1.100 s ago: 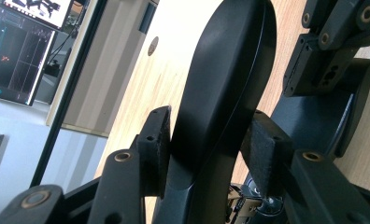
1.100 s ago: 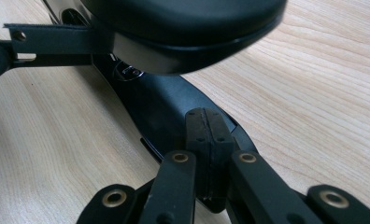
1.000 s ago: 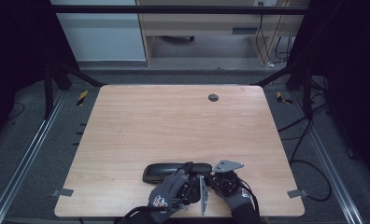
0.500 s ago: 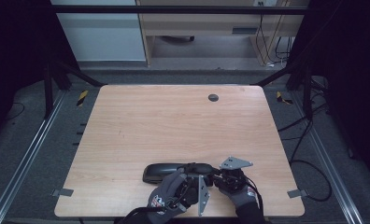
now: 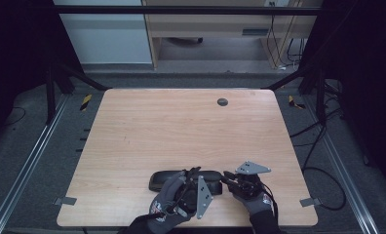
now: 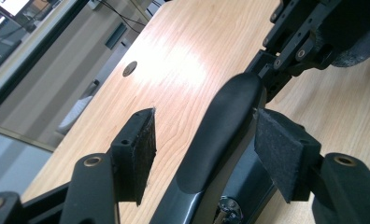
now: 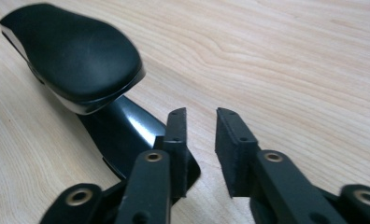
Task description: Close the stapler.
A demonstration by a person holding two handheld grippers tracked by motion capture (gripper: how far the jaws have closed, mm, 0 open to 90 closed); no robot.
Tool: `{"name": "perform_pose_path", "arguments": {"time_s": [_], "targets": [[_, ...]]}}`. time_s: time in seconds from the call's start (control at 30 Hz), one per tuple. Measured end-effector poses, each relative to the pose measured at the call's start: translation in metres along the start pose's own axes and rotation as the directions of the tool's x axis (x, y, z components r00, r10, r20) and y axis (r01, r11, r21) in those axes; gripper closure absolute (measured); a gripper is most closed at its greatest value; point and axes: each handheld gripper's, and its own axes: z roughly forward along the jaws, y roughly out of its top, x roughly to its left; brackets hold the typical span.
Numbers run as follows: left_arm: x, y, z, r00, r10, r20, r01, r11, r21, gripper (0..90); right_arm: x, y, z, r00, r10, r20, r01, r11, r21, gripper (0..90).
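A black stapler (image 5: 164, 179) lies flat on the wooden table (image 5: 181, 131) near its front edge. My left gripper (image 5: 195, 174) reaches over it from the front. In the left gripper view the stapler's top arm (image 6: 220, 135) runs between the jaws of this gripper (image 6: 204, 116). They have just been opening, and the left pad (image 6: 143, 144) stands off the arm. My right gripper (image 5: 226, 175) sits at the stapler's right end. Its jaws (image 7: 202, 114) have just been closing a little with nothing between them. The stapler (image 7: 75, 51) lies to their left.
A round cable hole (image 5: 222, 102) sits at the table's far side. The front edge (image 5: 191, 225) is close behind both hands. Metal frame rails (image 5: 30, 165) run along both sides, and a cabinet (image 5: 205, 24) stands beyond the table.
The left hand has lifted slightly over the stapler. The right gripper has edged a little to the right. The stapler has stayed where it was.
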Motion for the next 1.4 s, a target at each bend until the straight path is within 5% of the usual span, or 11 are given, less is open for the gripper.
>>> {"name": "perform_pose_path", "arguments": {"time_s": [0.17, 0.63, 0.77, 1.2, 1.27, 1.33, 1.4], "targets": [[0.013, -0.001, -0.006, 0.9981, -0.062, 0.001, 0.062, 0.9979, -0.017, 38.3, -0.003, 0.003, -0.006, 0.9999, 0.005, 0.013, -0.005, 1.0, -0.009, 89.7], [0.049, -0.019, -0.012, 0.9779, -0.207, -0.033, 0.206, 0.9784, -0.012, 38.3, -0.008, 0.014, -0.024, 0.9986, 0.022, 0.048, -0.018, 0.996, -0.083, 90.0], [0.06, -0.029, -0.013, 0.9673, -0.249, -0.05, 0.249, 0.9686, -0.006, 38.5, -0.002, 0.023, -0.032, 0.9994, 0.007, 0.035, -0.003, 0.992, -0.128, 90.0], [0.079, -0.058, -0.02, 0.94, -0.329, -0.091, 0.331, 0.9434, 0.016, 39.9, 0.013, 0.035, -0.036, 0.9998, 0.018, -0.009, -0.019, 0.988, -0.151, 90.0], [0.084, -0.071, -0.024, 0.9272, -0.36, -0.104, 0.364, 0.9313, 0.02, 39.9, 0.016, 0.035, -0.037, 0.9997, 0.011, -0.02, -0.013, 0.988, -0.151, 90.0], [0.086, -0.075, -0.026, 0.9234, -0.368, -0.109, 0.373, 0.9277, 0.025, 39.9, 0.017, 0.035, -0.037, 0.9998, 0.005, -0.021, -0.008, 0.988, -0.152, 90.0], [0.09, -0.089, -0.032, 0.9112, -0.39, -0.133, 0.396, 0.9178, 0.025, 40.0, 0.022, 0.036, -0.035, 0.9994, -0.002, -0.033, -0.003, 0.99, -0.144, 90.0]]}}
